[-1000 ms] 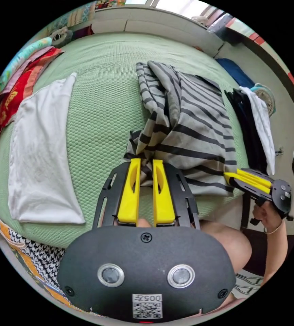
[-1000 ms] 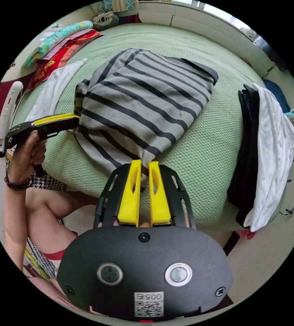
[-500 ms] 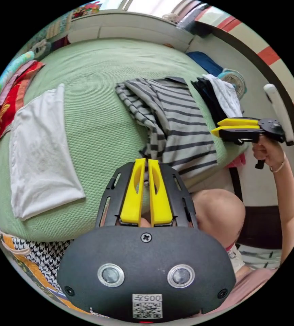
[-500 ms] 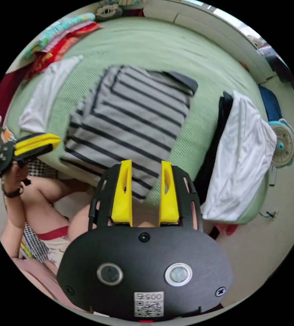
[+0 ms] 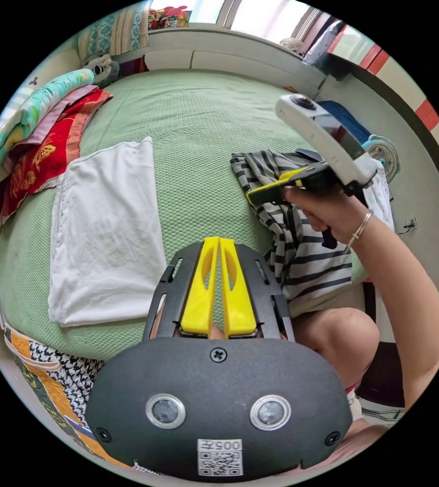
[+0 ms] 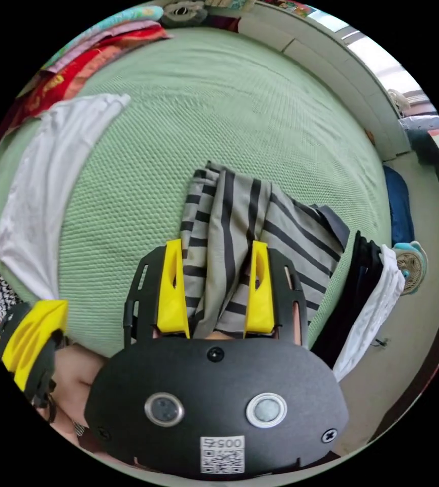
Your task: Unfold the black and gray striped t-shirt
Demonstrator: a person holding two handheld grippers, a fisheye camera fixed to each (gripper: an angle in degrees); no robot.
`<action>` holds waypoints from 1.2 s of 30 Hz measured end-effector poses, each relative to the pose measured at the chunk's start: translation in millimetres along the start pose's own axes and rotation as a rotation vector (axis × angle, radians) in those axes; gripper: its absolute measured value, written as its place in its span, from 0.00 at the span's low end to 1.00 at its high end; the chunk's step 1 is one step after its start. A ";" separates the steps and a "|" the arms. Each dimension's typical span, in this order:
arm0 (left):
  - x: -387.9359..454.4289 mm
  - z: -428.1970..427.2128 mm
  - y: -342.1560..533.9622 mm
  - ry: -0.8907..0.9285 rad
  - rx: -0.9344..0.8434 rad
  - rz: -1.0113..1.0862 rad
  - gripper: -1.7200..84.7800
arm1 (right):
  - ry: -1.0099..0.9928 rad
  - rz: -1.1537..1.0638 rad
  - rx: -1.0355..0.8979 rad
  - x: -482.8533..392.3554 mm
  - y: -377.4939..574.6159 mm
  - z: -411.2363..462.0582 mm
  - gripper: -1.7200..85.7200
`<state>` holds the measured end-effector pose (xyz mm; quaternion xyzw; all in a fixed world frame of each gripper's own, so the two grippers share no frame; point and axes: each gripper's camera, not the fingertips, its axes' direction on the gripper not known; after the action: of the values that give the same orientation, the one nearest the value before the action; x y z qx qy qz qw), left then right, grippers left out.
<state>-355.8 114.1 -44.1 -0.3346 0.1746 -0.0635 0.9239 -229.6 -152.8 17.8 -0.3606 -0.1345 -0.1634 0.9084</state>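
The black and gray striped t-shirt (image 5: 305, 253) lies bunched and partly folded on the green bed (image 5: 194, 132), near its front right edge. My left gripper (image 5: 218, 242) is shut with nothing between its jaws and hovers over bare bed, left of the shirt. A hand holds my right gripper (image 5: 260, 193) low over the shirt's rumpled left part. In the right gripper view my right gripper (image 6: 216, 248) is open, and folds of the shirt (image 6: 229, 218) lie under and between its jaws. The left gripper (image 6: 31, 337) sits at that view's lower left.
A folded white cloth (image 5: 102, 238) lies on the bed's left side, with red and teal fabrics (image 5: 41, 147) stacked beyond it. Dark and white clothes (image 6: 371, 294) hang over the bed's right edge. A small fan (image 6: 412, 261) stands on the floor. The person's knee is by the front edge.
Both grippers let go of the shirt, which dropped onto the bed. The left gripper closed empty and drew left. The right gripper opened and moved over the shirt's bunched left part.
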 end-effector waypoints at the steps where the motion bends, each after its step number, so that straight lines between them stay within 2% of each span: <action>1: -1.0 0.2 -0.1 0.003 -0.003 0.001 0.02 | -0.028 0.023 0.009 5.6 3.3 0.6 0.17; 2: -2.6 0.1 -0.3 0.005 -0.010 0.007 0.02 | -0.026 0.032 0.021 8.7 5.8 0.1 0.16; 4: -4.5 -1.3 0.5 -0.007 -0.006 0.022 0.02 | -0.016 -0.008 0.082 18.3 21.7 -1.0 0.08; 6: -10.8 -0.5 2.4 -0.046 -0.010 0.014 0.02 | -0.074 0.011 0.123 28.6 34.5 -4.6 0.06; 9: -23.0 1.6 6.4 -0.034 -0.026 -0.021 0.02 | -0.189 0.116 0.203 45.2 51.0 -22.6 0.04; 15: -39.9 -4.5 10.2 0.030 0.013 -0.090 0.02 | -0.130 0.090 0.378 30.6 55.3 -72.7 0.04; 19: -46.9 -5.8 7.4 0.042 0.020 -0.126 0.02 | -0.075 0.045 0.438 13.9 22.4 -103.8 0.05; 23: -58.9 -8.1 2.2 -0.010 0.036 -0.183 0.03 | -0.196 0.122 0.448 15.7 8.7 -126.5 0.12; 25: -65.6 -8.1 0.0 -0.018 0.036 -0.202 0.03 | -0.272 0.085 0.482 11.5 26.7 -130.0 0.14; 30: -82.6 -7.7 1.0 -0.029 0.032 -0.242 0.03 | -0.296 -0.010 0.402 -5.3 100.6 -87.8 0.16; 36: -89.1 -1.7 14.8 -0.083 0.002 -0.272 0.03 | -0.223 -0.060 0.403 -33.0 172.5 -43.8 0.18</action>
<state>-439.4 145.4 -29.8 -0.3568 0.0893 -0.1743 0.9134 -186.2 -58.4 -130.4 -0.1834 -0.2747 -0.1190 0.9363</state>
